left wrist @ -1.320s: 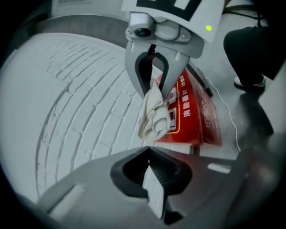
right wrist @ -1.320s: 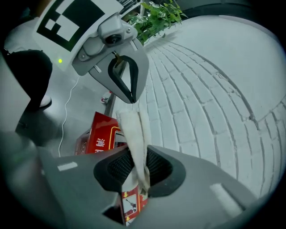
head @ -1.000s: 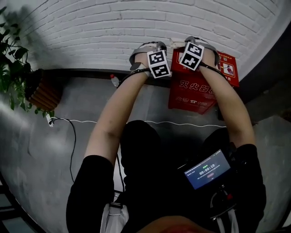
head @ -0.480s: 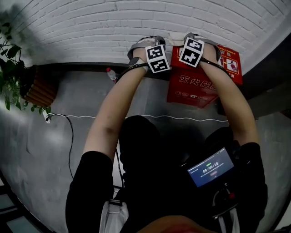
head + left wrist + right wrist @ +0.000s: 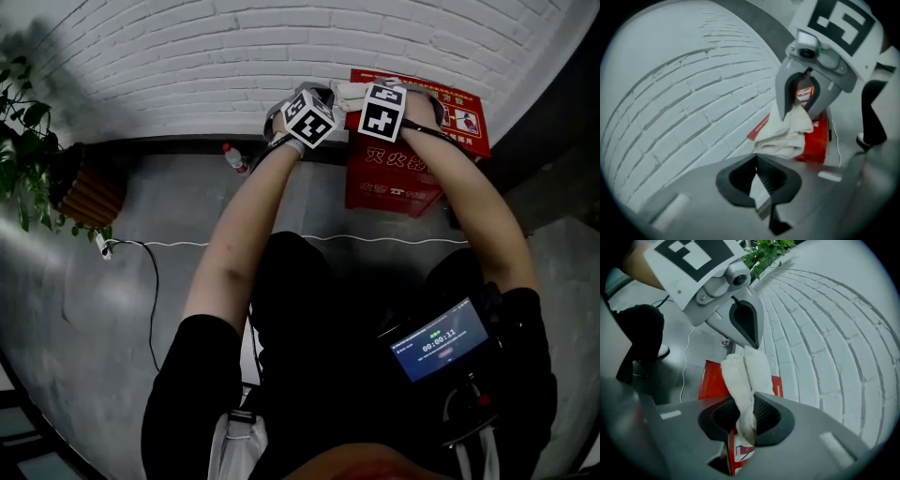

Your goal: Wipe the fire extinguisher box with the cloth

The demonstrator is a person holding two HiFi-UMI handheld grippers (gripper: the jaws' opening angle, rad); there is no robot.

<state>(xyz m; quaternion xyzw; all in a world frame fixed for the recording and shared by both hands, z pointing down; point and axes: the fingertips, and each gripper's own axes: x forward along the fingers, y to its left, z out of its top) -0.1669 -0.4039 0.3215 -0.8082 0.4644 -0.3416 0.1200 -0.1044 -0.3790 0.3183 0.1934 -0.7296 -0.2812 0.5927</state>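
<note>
The cloth (image 5: 743, 376) is clamped between the fingers of the right gripper (image 5: 742, 414) and is draped onto the top of the fire extinguisher box (image 5: 412, 173). The box is stood on the floor (image 5: 169, 206) against the brick wall (image 5: 187, 56), at about 1 o'clock from the person. The fingers of the left gripper (image 5: 758, 180) are pressed together on nothing, just beside the cloth at its 9 o'clock. The box top is judged to run from 9 to 3 o'clock along the wall. The right gripper is nearer, over its 9 o'clock end. Room for a stroke is left toward 3 o'clock; 12 o'clock is closed off by the wall.
</note>
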